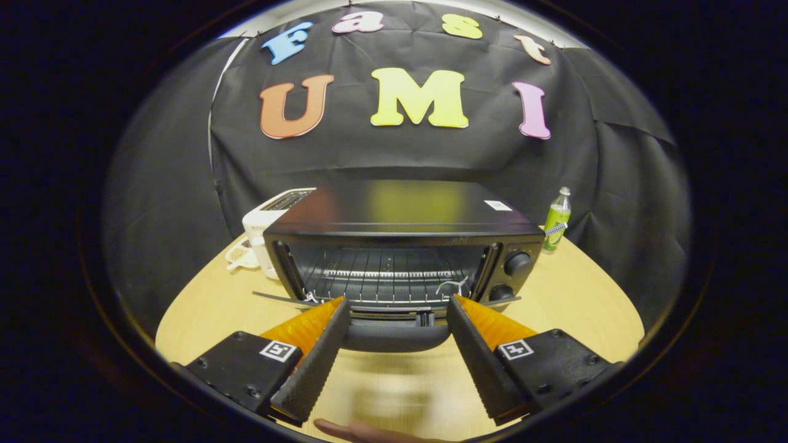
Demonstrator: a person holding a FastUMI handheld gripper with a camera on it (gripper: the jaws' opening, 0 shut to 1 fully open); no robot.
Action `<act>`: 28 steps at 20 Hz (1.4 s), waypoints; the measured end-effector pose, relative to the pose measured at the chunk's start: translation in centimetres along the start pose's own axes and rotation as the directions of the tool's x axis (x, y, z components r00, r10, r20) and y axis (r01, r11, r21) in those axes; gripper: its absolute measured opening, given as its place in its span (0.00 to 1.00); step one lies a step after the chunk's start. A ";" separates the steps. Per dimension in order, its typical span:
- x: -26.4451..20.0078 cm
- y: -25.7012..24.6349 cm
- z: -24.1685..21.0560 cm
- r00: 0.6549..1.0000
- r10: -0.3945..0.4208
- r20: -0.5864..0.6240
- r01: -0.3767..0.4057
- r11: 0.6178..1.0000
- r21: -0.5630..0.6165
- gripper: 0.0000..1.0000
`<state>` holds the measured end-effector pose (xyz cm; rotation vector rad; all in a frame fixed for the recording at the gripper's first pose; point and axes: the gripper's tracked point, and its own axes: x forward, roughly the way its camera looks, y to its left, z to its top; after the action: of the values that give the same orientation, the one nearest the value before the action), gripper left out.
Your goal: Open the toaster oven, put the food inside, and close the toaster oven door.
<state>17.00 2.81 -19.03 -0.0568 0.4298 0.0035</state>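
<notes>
Two fingers of our gripper (397, 307) stand spread either side of the toaster oven (403, 246) door handle (397, 335). We judge the dropped door stiff and hinged, best taken by that handle.

I see a black cloth wall (400, 154) hanging in folds behind a light wooden table (585, 301). Its surface shines softly under the light.
</notes>
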 end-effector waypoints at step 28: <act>-6.1 6.4 -7.7 0.846 0.453 -0.281 -0.366 0.877 0.310 1.00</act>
<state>8.11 8.83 -23.81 0.2882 0.7887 0.3737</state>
